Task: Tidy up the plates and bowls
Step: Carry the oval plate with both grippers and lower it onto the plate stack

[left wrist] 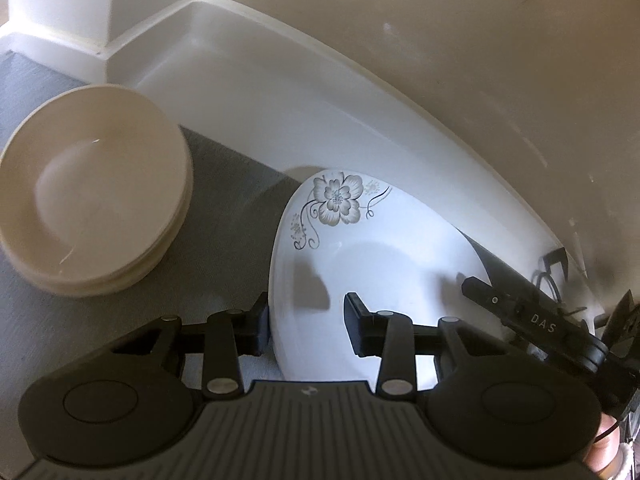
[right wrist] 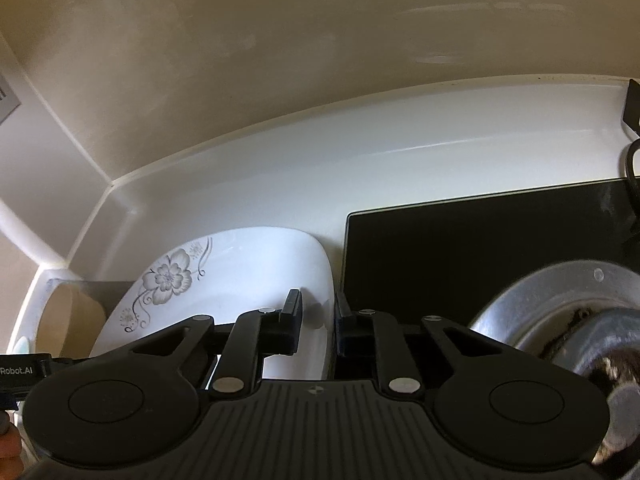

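**Left wrist view: two tools meet on one flowered plate**

Left wrist camera shows a round white china plate with a grey flower painted on it [left wrist: 380, 240]. It sits tipped up, with its far edge near the white back wall [left wrist: 320, 92]. Its right side hangs over the flat black glass cooker top [right wrist: 480, 260].

The right tool [right wrist: 318, 320] is clamped on the plate's right edge. Its jaws are close together, with the rim pinched between them.

The left tool [left wrist: 306, 320] has its jaws apart. One jaw is outside the plate's left rim and the other is over the plate's white face. The rim is between them, but I do not think they squeeze it.

A pile of round cream plates [left wrist: 92, 184] rests on the grey tabletop [left wrist: 40, 340], to the left of the flowered plate and apart from it.

I think this step is picking up the flowered plate with both tools, so it can go with the other plates.

Next, the left tool needs to shut on the rim. Then both hands should lift together and keep the plate level. It must go over to the cream pile and come down slowly. China is smooth, so it could slip.
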